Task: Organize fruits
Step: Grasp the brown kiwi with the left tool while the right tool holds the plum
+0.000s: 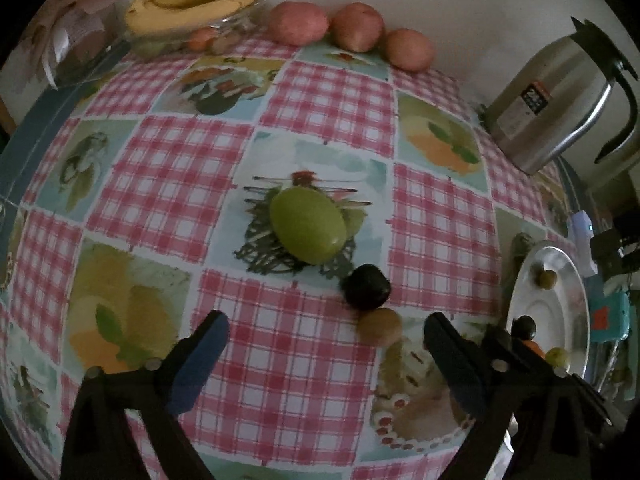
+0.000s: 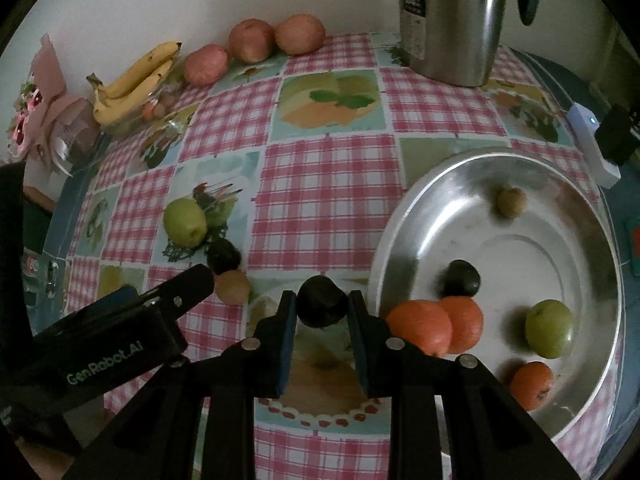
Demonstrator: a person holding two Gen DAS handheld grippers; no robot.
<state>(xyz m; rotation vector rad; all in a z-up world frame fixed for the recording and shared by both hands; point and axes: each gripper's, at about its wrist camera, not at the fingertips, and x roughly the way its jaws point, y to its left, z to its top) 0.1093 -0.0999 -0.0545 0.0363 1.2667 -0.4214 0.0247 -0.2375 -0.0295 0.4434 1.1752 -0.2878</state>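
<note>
Gripping a dark fruit [image 2: 322, 306] in my right fingers [image 2: 288, 320], low centre of the right view, just left of the metal plate [image 2: 404, 216].

My left gripper [image 1: 326, 344] hangs spread wide with nothing in it above the checked worktop [image 1: 312, 100]; beyond it lie a green apple [image 1: 307, 230], another dark fruit [image 1: 367, 286] and a brown kiwi [image 1: 379, 325].

"GenRobot_AI" stands in pale letters on the left tongs' [image 2: 202, 280] black body; the steel jug's label [image 2: 412, 4] is unreadable.
</note>
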